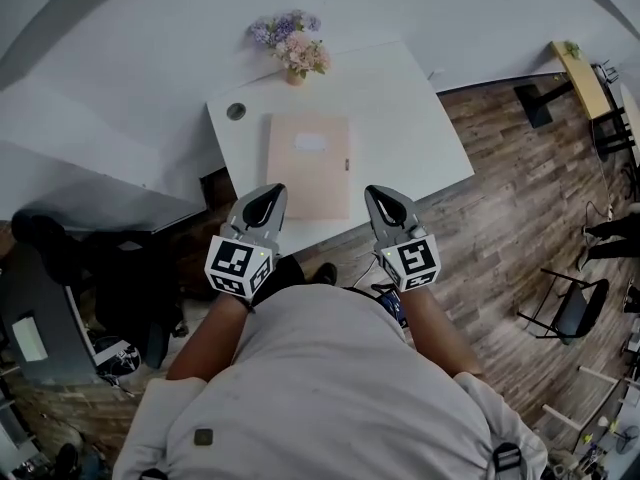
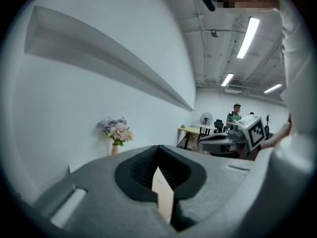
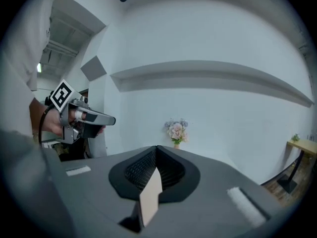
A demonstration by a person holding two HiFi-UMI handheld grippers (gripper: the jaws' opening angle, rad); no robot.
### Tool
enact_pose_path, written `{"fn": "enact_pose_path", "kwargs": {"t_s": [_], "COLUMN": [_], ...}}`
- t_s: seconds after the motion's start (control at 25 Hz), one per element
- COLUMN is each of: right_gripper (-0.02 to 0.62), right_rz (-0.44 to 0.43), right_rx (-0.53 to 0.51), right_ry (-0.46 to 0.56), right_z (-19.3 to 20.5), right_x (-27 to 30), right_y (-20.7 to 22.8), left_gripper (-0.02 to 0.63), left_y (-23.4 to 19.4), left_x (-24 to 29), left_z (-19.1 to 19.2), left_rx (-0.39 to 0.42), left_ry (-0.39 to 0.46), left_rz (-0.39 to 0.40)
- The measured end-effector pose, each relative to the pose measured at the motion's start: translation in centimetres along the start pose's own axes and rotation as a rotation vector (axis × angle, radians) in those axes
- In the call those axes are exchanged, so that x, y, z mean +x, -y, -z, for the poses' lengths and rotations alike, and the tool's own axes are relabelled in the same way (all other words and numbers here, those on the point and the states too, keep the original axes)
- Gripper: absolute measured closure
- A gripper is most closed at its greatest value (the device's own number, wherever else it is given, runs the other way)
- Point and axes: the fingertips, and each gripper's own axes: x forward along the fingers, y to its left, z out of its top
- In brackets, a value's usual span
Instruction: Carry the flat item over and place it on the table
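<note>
Presently, one flat, rectangular tan folder [image 1: 308, 165] is seen lying on the white counter [image 1: 420, 138], at 6 o'clock of one flower vase [image 1: 293, 73]. Two grey tongs are held near its 7 and 5 o'clock corners: left tongs [image 1: 268, 196] and right tongs [image 1: 379, 198], both closed with nothing gripped.

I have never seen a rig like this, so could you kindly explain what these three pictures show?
No robot here: a person holds a two-jaw gripper in each hand. The head view looks down from the person's head; the other two come from a camera riding on each gripper. The left gripper and right gripper are each shut on the near edge of a flat beige item, seen over a white table that bears a vase of flowers.
</note>
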Motion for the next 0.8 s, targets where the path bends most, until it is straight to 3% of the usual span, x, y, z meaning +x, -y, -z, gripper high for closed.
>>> {"fn": "enact_pose_path", "kwargs": {"t_s": [0.36, 0.8], "right_gripper": [0.586, 0.586], "right_rz": [0.001, -0.058], "right_rx": [-0.051, 0.015], "right_ry": [0.114, 0.125], "right_z": [-4.6, -5.1], "right_x": [-3.0, -2.8], "right_y": [0.0, -2.3], "left_gripper": [0.604, 0.604], "left_y": [2.8, 1.8], "left_x": [-0.8, -4.8], "left_z": [-2.4, -3.0], "left_rx": [0.042, 0.044], "left_ry": [0.051, 0.069], "left_rz": [-0.018, -0.093]}}
